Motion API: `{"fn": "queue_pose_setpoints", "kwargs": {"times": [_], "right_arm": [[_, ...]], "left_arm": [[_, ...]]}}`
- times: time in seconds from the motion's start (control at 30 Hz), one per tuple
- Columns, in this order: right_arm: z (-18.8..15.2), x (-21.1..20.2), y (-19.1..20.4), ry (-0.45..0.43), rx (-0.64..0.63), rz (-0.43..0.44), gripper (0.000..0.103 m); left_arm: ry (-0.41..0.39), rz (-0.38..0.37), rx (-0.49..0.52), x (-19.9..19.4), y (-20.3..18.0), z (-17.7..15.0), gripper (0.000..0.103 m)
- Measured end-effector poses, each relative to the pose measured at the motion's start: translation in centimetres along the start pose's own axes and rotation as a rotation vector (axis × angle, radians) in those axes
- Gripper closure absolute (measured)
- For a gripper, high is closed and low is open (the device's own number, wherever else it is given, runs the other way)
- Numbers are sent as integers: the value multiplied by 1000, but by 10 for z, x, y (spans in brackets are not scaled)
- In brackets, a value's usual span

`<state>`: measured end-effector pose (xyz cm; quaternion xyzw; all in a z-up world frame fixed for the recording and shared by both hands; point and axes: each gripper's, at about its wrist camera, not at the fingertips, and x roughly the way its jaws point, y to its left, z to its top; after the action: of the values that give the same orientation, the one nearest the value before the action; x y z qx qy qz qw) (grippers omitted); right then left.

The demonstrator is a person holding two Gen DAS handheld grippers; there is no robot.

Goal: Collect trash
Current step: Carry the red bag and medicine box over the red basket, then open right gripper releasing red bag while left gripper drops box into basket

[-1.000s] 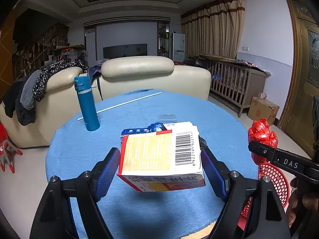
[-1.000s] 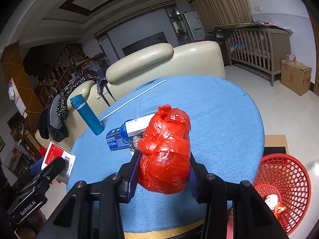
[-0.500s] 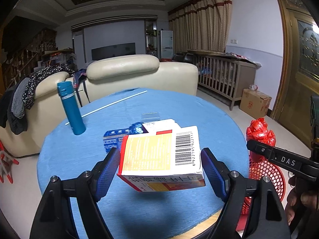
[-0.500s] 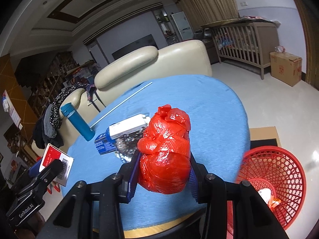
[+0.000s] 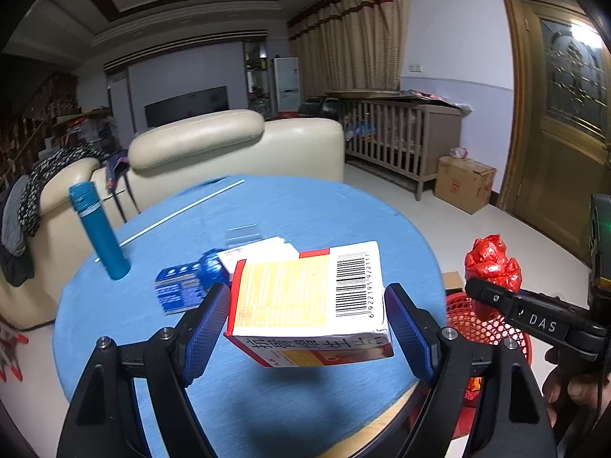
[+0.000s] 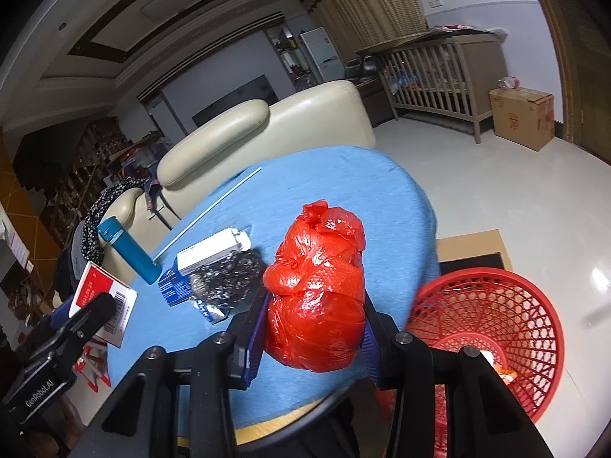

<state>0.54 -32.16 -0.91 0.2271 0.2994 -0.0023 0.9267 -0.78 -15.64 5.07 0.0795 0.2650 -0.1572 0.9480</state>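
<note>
Now my right gripper [image 6: 311, 337] clamps the red bag [image 6: 319, 290], with the basket [image 6: 492, 337] just right and below; my left gripper [image 5: 307, 328], farther off, holds the box [image 5: 309, 297].

Both grippers same build: black plastic arms w/ silver round screw heads at the joints; finger pads blue, fine knurled texture; left gripper [image 5: 307, 328] seen from the right wrist view carries white "GenRobot.AI" lettering on its side; right gripper [image 6: 311, 328] shows white "DAS" on its black finger in the left view; a hand [image 5: 573, 385] grips its handle, no sleeve visible
</note>
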Motion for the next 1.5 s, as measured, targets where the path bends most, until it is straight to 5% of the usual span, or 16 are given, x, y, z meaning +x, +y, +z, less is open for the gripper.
{"fn": "queue_pose_setpoints", "kwargs": {"times": [1.13, 1.5], "right_arm": [[-48, -34, -162, 53, 213, -226, 58], [-55, -22, -165, 107, 200, -206, 58]], "left_arm": [[45, -173, 159, 40, -107, 14, 20], [57, -199, 174, 51, -129, 21, 20]]}}
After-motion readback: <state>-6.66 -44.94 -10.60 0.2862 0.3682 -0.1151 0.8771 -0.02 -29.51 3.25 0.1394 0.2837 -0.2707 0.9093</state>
